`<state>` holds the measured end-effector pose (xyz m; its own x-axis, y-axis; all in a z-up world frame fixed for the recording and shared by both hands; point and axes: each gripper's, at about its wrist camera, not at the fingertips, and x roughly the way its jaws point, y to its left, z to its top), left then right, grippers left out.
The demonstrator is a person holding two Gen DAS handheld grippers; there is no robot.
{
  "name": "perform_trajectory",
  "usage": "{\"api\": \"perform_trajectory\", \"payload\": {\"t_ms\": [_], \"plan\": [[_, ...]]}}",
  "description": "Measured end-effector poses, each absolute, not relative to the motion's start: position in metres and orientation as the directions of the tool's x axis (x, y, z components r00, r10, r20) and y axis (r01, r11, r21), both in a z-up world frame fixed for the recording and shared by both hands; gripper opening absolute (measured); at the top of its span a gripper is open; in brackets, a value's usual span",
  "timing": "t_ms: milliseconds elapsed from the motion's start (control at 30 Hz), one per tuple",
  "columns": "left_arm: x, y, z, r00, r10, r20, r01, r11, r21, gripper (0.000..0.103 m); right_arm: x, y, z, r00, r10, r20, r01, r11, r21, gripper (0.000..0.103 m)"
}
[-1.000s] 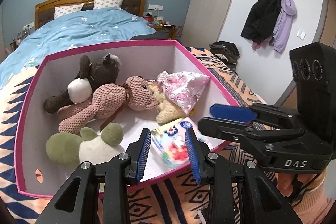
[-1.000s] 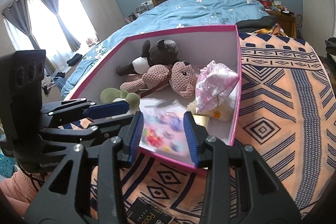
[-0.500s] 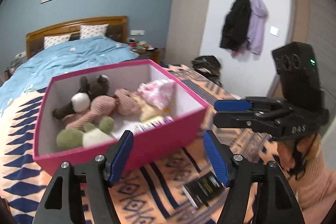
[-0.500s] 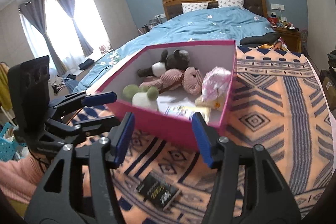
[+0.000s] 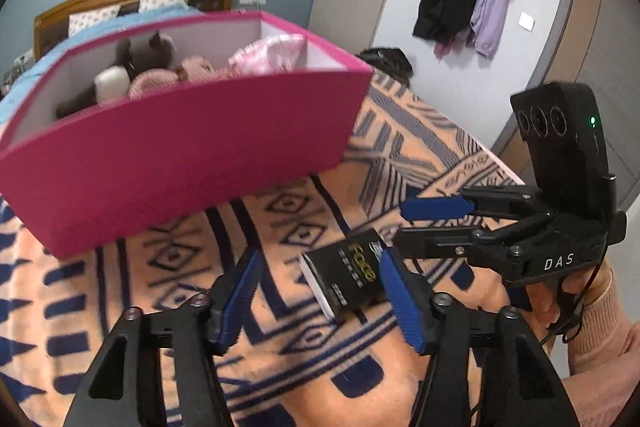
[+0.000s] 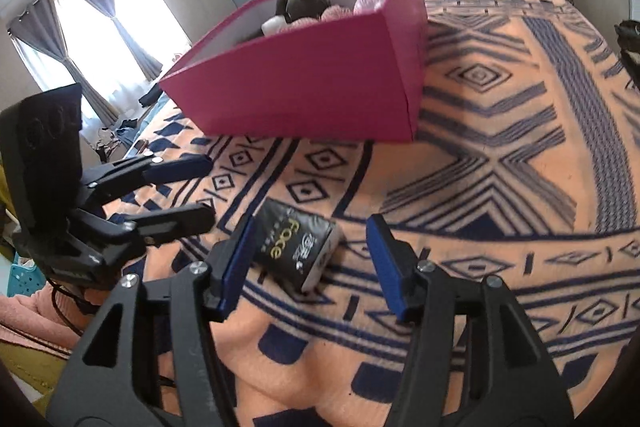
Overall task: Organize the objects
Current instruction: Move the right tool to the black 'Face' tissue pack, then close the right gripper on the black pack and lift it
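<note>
Black tissue pack (image 6: 296,249) lies flat on the patterned blanket (image 6: 520,131), in front of the pink box (image 6: 320,83) and well clear of its near wall. Label side up; one white end faces the right wrist camera.

Box already carries plush toys (image 5: 152,67); the pack is the one loose item in sight.

Right tongs (image 6: 310,265): apart, empty, straddling the pack. The left blue pad sits just beside or against the pack's edge; I cannot tell which. The other pad is well off.

Left tongs (image 5: 320,297): jaws closing, nothing pressed between them. The pack (image 5: 346,273) lies toward their right pad, off centre.

Handling, as judged: light, soft, squashy under pressure, with a slick film wrapper. It sits on plush fabric, so the pads may sink in beside it. Best hold looks to be across the short width at mid-length, with a moderate squeeze. Only one tool is needed, and the right is better lined up.
</note>
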<state>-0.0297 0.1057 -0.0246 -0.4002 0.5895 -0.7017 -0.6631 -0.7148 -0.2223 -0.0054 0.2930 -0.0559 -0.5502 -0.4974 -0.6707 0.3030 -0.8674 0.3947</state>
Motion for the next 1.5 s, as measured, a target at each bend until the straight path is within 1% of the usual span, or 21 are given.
{"api": "perform_trajectory", "payload": {"t_ms": [33, 100, 200, 333, 467, 533, 567, 600, 667, 900, 1067, 1500], "plan": [[-0.03, 0.107, -0.028, -0.388, 0.59, -0.708, -0.662, -0.713, -0.231, 0.059, -0.004, 0.293, -0.058, -0.548, -0.499, -0.672, 0.302, -0.867, 0.397, 0.059], [-0.03, 0.108, -0.033, -0.372, 0.588, -0.718, -0.658, -0.713, -0.243, 0.054, -0.004, 0.291, -0.061, -0.538, -0.511, -0.67, 0.306, -0.859, 0.41, 0.059], [-0.03, 0.109, -0.04, -0.346, 0.588, -0.731, -0.65, -0.712, -0.266, 0.048, -0.004, 0.285, -0.067, -0.523, -0.514, -0.68, 0.309, -0.858, 0.411, 0.058], [-0.031, 0.11, -0.048, -0.311, 0.59, -0.745, -0.637, -0.711, -0.298, 0.044, -0.007, 0.284, -0.073, -0.51, -0.52, -0.685, 0.293, -0.854, 0.43, 0.055], [-0.032, 0.111, -0.054, -0.285, 0.584, -0.76, -0.628, -0.713, -0.312, 0.037, -0.007, 0.285, -0.076, -0.501, -0.53, -0.684, 0.29, -0.847, 0.445, 0.047], [-0.033, 0.11, -0.056, -0.266, 0.595, -0.758, -0.626, -0.705, -0.334, 0.036, -0.008, 0.285, -0.077, -0.498, -0.535, -0.683, 0.288, -0.845, 0.451, 0.045], [-0.033, 0.11, -0.057, -0.261, 0.598, -0.758, -0.625, -0.703, -0.34, 0.034, -0.009, 0.285, -0.077, -0.496, -0.536, -0.683, 0.287, -0.843, 0.454, 0.042], [-0.033, 0.11, -0.057, -0.258, 0.6, -0.757, -0.625, -0.701, -0.343, 0.032, -0.01, 0.285, -0.078, -0.493, -0.536, -0.686, 0.285, -0.844, 0.455, 0.037], [-0.034, 0.11, -0.058, -0.254, 0.603, -0.756, -0.622, -0.7, -0.35, 0.032, -0.011, 0.284, -0.079, -0.487, -0.534, -0.69, 0.286, -0.845, 0.452, 0.032], [-0.034, 0.108, -0.054, -0.254, 0.608, -0.752, -0.617, -0.701, -0.358, 0.031, -0.012, 0.282, -0.079, -0.491, -0.532, -0.689, 0.28, -0.846, 0.453, 0.032], [-0.033, 0.105, -0.043, -0.277, 0.621, -0.733, -0.617, -0.7, -0.36, 0.032, -0.011, 0.278, -0.074, -0.5, -0.53, -0.684, 0.291, -0.847, 0.444, 0.032], [-0.031, 0.102, -0.02, -0.347, 0.617, -0.707, -0.631, -0.711, -0.31, 0.032, -0.011, 0.271, -0.05, -0.544, -0.531, -0.65, 0.323, -0.847, 0.422, 0.032]]}}
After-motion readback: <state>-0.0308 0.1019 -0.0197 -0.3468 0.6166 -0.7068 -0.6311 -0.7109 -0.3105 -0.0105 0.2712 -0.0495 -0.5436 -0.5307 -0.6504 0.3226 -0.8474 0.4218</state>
